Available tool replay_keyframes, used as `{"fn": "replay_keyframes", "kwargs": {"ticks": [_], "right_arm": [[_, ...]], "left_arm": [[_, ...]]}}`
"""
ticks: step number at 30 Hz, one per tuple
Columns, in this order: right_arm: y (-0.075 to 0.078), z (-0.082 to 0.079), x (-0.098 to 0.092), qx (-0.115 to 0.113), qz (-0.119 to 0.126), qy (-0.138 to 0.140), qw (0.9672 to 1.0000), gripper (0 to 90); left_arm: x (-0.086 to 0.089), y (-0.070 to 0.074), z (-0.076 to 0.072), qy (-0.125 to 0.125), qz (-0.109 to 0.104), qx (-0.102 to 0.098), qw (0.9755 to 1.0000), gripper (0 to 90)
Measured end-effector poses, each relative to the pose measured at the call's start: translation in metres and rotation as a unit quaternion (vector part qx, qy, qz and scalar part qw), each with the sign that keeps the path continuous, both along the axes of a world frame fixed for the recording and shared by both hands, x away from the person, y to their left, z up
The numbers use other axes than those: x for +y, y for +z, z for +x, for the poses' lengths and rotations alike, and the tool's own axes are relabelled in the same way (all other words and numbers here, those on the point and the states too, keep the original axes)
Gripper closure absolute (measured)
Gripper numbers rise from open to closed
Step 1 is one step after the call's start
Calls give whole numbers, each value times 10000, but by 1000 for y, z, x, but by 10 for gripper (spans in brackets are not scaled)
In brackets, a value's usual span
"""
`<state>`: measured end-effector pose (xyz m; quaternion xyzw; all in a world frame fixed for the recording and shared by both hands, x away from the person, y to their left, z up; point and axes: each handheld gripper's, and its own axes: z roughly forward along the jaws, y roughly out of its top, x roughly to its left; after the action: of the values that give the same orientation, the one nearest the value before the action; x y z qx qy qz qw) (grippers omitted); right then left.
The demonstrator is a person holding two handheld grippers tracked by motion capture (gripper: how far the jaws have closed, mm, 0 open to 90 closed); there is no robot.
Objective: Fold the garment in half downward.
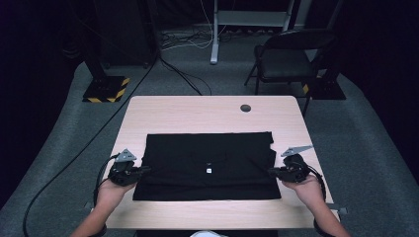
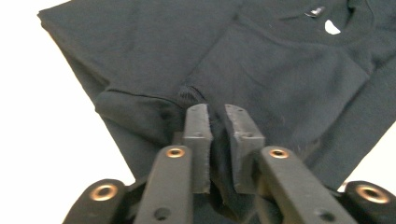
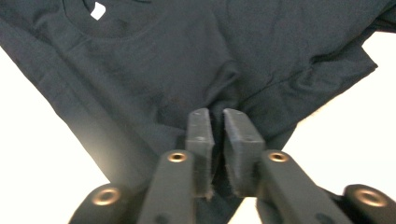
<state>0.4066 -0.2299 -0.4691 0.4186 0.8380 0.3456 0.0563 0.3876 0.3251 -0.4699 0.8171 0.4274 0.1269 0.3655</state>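
T-shirt [image 1: 207,165] sides pinched: left gripper [image 1: 143,169], right gripper [image 1: 273,172].

The high view is dimly lit, its surroundings lost in darkness, while in both gripper views the table [image 2: 46,116] is blown out to glaring white and the near jaws are softly blurred.

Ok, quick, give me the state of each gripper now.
Left gripper: jaws nearly shut, black shirt fabric pinched between them at its edge.
Right gripper: jaws nearly shut, pinching the shirt's opposite edge.
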Motion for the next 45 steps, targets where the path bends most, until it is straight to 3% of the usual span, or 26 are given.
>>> {"fn": "replay_keyframes", "kwargs": {"ticks": [4, 9, 11, 12, 15, 16, 18, 21, 27, 30, 33, 40, 45], "right_arm": [[7, 4, 0, -98, 91, -149, 9998, 665], [1, 17, 5, -8, -29, -306, 9995, 585], [-2, 20, 7, 53, -5, -323, 9995, 580], [-8, 25, 9, 200, 61, -346, 9992, 594], [-14, 28, 11, 331, 104, -276, 9990, 650], [-16, 29, 12, 383, 132, -237, 9989, 696], [-16, 26, 14, 260, 191, -127, 9994, 834], [-11, 23, 16, 102, 134, -49, 9998, 863], [1, 8, 18, -197, 86, 115, 9997, 872], [8, 2, 15, -288, 123, 119, 9994, 872], [15, -7, 9, -412, 192, 130, 9989, 873], [19, -24, 7, -471, 187, 205, 9985, 873], [31, -34, 0, -700, 371, 137, 9968, 873]], "left_arm": [[4, 0, 6, 243, -109, 135, 9996, 625], [-1, -10, 19, 256, -88, 449, 9986, 573], [-3, -13, 21, 237, -105, 549, 9982, 567], [-5, -20, 24, 175, -163, 742, 9970, 570], [-5, -25, 26, 111, -198, 838, 9962, 591], [-4, -26, 26, 52, -201, 819, 9964, 632], [-3, -25, 25, 34, -237, 682, 9974, 800], [-5, -20, 21, -31, -212, 447, 9988, 866], [-9, -9, 9, -141, 23, 83, 9999, 879], [-6, 1, 1, -124, -74, -64, 9999, 879], [-4, 6, -6, -175, -81, -121, 9997, 879], [-1, 13, -25, -287, -46, -131, 9995, 879], [4, 20, -35, -247, -146, -259, 9993, 879]]}}
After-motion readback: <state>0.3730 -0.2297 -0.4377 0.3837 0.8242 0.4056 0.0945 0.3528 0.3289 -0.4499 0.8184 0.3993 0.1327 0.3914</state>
